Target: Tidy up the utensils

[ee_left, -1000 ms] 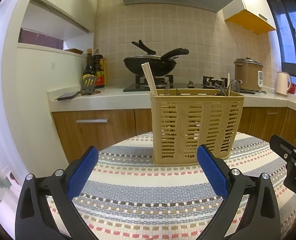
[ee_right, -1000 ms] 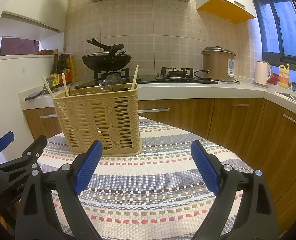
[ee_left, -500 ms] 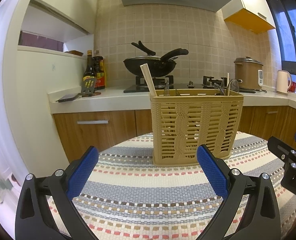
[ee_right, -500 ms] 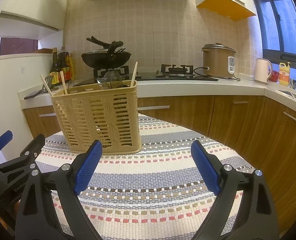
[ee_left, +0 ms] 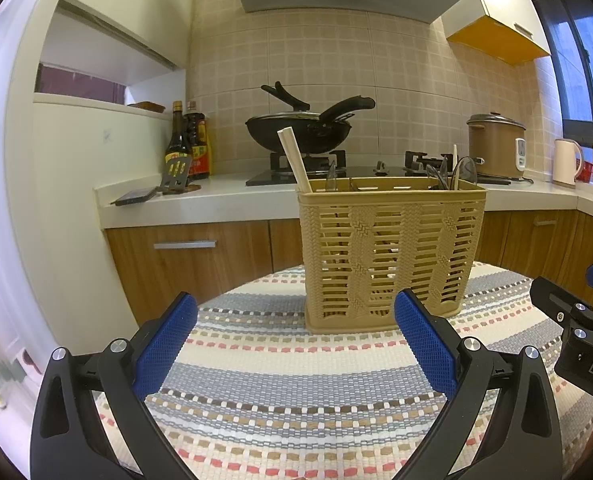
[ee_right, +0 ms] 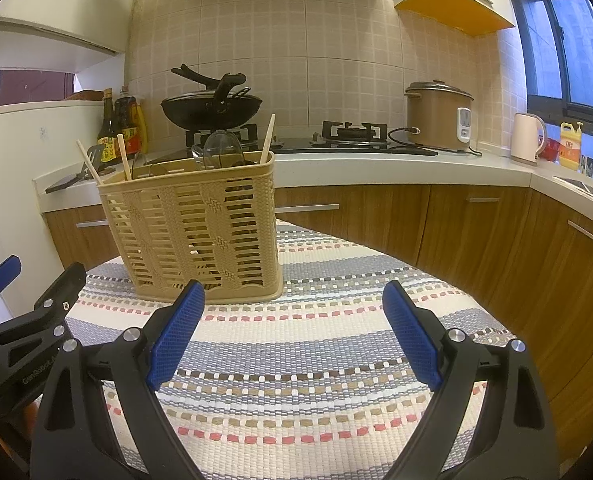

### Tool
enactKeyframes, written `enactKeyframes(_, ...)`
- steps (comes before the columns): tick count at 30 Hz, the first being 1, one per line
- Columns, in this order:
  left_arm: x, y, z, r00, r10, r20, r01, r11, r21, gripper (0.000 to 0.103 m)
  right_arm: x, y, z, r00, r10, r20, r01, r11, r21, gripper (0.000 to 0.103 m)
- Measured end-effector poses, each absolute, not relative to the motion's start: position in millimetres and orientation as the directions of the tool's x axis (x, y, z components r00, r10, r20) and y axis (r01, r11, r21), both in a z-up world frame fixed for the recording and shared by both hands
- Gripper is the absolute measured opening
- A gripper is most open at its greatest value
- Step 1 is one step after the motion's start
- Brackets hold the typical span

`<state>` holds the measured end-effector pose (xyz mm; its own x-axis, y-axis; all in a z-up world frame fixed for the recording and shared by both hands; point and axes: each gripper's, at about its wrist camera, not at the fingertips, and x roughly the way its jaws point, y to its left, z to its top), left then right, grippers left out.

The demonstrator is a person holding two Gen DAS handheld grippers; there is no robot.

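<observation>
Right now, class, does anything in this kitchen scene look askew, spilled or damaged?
Nothing is spilled or damaged. The beige utensil basket stands upright on the striped mat. Only the chopsticks lean at mixed angles inside it. Both tongs, left and right, are open and empty.

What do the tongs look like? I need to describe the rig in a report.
Both the left tongs and right tongs have matte black angular arms with silver bolts and blue textured fingertips. White lettering marks the black bodies. No cables or sleeves show.
</observation>
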<state>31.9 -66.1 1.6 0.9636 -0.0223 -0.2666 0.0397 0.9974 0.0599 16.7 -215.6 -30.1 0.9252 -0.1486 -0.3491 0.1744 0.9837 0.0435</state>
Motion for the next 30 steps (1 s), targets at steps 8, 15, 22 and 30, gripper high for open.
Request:
enactKeyframes(8,31.3,-65.6,1.7,0.964,-0.021,-0.266,0.038,0.997,0.060,0.096,17.2,-214.8,-30.3,0.925,-0.148,-0.350,0.172,0.984,0.038,0.086)
enactKeyframes(15,31.1,-66.0,1.7,0.964,-0.020,-0.264,0.036,0.998,0.058,0.096,17.7,-214.8,-30.6,0.924,-0.147,-0.353,0.172,0.984,0.038,0.086)
enactKeyframes(22,30.5,-66.1,1.9,0.965,-0.020,-0.263,0.036,0.998,0.057,0.096,17.5,-212.1,-30.7,0.926,-0.148,-0.347,0.168,0.985,0.029,0.086)
enactKeyframes(30,31.0,-65.7,1.9,0.965,-0.020,-0.263,0.036,0.998,0.057,0.096,16.6,-211.5,-29.4,0.928,-0.148,-0.341,0.167,0.985,0.028,0.086)
